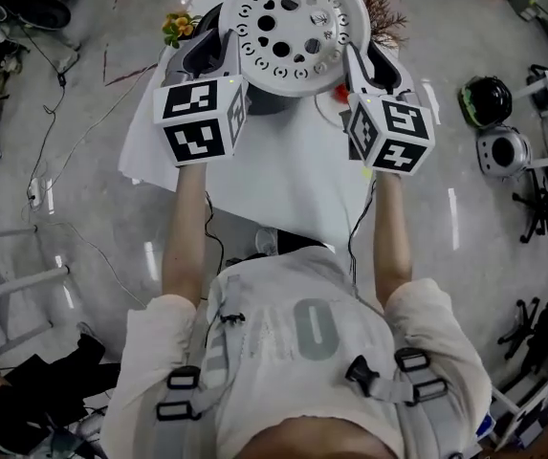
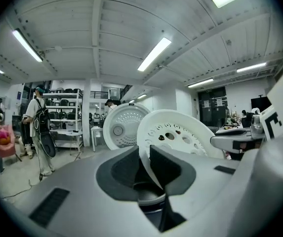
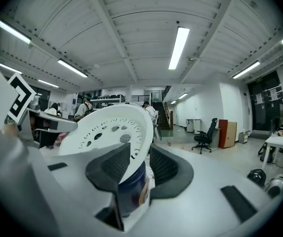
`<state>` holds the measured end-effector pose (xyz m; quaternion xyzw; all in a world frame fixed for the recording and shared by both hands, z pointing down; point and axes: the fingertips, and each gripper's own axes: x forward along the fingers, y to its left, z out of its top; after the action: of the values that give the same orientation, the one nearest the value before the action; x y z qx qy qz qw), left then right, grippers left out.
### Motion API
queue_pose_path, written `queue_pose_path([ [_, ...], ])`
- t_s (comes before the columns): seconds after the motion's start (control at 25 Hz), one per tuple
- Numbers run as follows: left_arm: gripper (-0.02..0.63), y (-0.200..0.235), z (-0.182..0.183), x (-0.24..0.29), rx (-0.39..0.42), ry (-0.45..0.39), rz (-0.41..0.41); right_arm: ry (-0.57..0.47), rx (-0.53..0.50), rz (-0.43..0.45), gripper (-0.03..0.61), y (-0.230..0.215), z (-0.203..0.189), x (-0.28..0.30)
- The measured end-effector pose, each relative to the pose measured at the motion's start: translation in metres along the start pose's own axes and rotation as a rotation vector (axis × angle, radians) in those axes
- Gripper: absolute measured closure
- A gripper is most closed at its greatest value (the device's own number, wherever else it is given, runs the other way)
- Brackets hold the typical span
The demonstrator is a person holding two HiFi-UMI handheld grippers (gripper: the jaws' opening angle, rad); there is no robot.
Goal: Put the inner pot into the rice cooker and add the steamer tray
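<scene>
Steamer tray (image 1: 293,22) is white, round and full of holes. It is up in the air between the two grippers, above the white-covered table (image 1: 283,185), its perforated face turned to the head camera.

Left gripper (image 1: 218,44) is clamped on the tray's left rim; in the left gripper view we see the thin rim wedged between its dark pads (image 2: 124,169). Right gripper (image 1: 367,60) grasps the opposite rim, and in the right gripper view the rim runs between its pads (image 3: 114,169). Marker cubes sit behind both, bare forearms trailing back to the person's torso.

Under the tray's near edge we see a grey body on the table, only partly visible. The left gripper view shows the rice cooker's open lid (image 2: 123,126) just behind the tray. A blue-labelled container (image 3: 134,189) sits below the right jaws. Yellow flowers (image 1: 180,27) stand at the table's far left corner. A person with a backpack (image 2: 38,125) stands well off by shelving; an office chair (image 3: 204,135) is across the room.
</scene>
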<state>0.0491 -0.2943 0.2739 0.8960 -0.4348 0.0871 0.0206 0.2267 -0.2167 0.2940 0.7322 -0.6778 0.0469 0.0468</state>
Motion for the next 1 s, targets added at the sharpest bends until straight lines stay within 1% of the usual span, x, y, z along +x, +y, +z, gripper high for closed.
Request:
queue_pose_path([
  [0.12, 0.534, 0.034, 0.015, 0.006, 0.023, -0.008, 0.044, 0.012, -0.007, 0.039, 0.445, 0.022, 0.012, 0.032],
  [0.24, 0.534, 0.05, 0.013, 0.014, 0.032, 0.011, 0.079, 0.04, -0.018, 0.07, 0.445, 0.029, 0.011, 0.056],
  [0.48, 0.534, 0.072, -0.013, 0.032, 0.018, 0.091, 0.124, 0.117, -0.049, 0.127, 0.442, 0.039, -0.011, 0.093],
  [0.68, 0.532, 0.082, -0.039, 0.048, 0.002, 0.165, 0.132, 0.177, -0.047, 0.152, 0.443, 0.043, -0.032, 0.116],
  [0.76, 0.532, 0.087, -0.045, 0.053, -0.017, 0.182, 0.13, 0.185, -0.05, 0.161, 0.443, 0.044, -0.035, 0.123],
  [0.88, 0.532, 0.095, -0.056, 0.06, -0.066, 0.206, 0.119, 0.204, -0.05, 0.178, 0.442, 0.047, -0.042, 0.132],
  [1.0, 0.532, 0.098, -0.067, 0.067, -0.075, 0.23, 0.126, 0.228, -0.044, 0.187, 0.443, 0.047, -0.049, 0.138],
])
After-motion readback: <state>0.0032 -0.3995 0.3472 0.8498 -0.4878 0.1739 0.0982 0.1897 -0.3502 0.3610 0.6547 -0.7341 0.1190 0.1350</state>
